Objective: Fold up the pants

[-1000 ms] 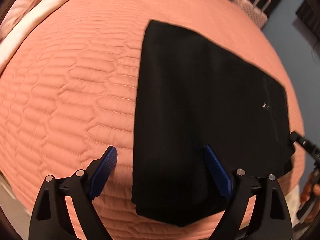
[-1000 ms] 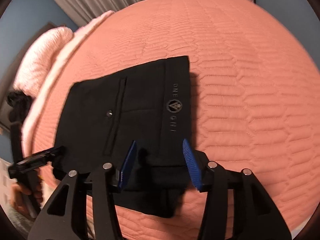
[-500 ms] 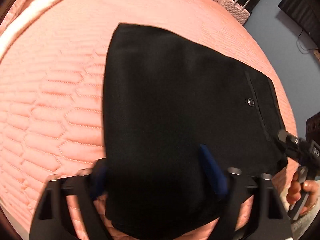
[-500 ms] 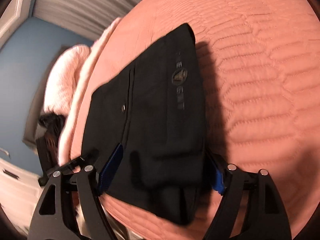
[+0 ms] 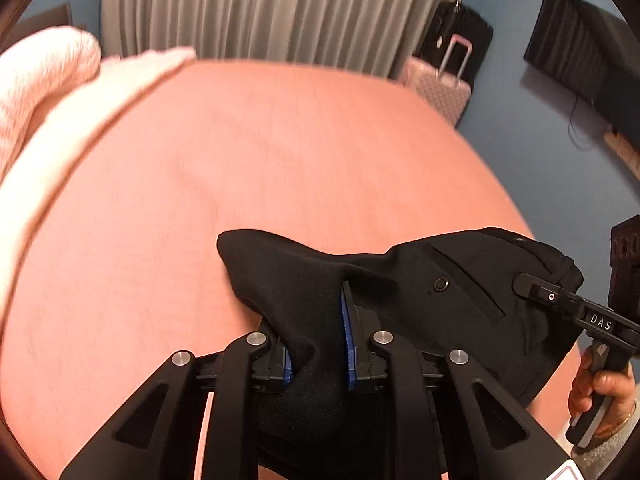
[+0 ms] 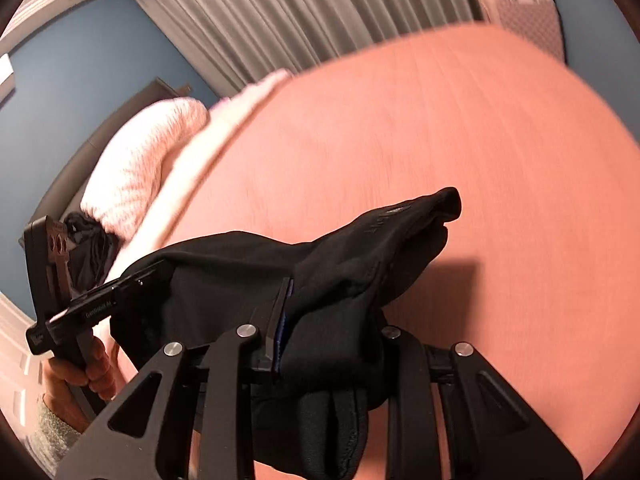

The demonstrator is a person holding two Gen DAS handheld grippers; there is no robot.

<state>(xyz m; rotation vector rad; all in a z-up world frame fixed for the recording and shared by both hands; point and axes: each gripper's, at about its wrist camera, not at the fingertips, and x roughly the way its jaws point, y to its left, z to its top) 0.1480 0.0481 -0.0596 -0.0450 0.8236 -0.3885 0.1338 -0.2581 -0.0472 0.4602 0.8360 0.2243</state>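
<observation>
- Half a second ago the black pants (image 5: 460, 304) lay flat on the bed (image 5: 280, 168) between open jaws; now both grippers have clamped the near edge and lifted it.
- The left gripper (image 5: 316, 344) has its jaws closed on a bunch of cloth; the right gripper (image 6: 320, 328) grips the other near corner likewise.
- The far part of the pants still trails toward the bed, so I judge another fold is starting.
- Readable writing: "DAS" on the right gripper's body in the left view. The logo on the pants is too creased to read.
</observation>
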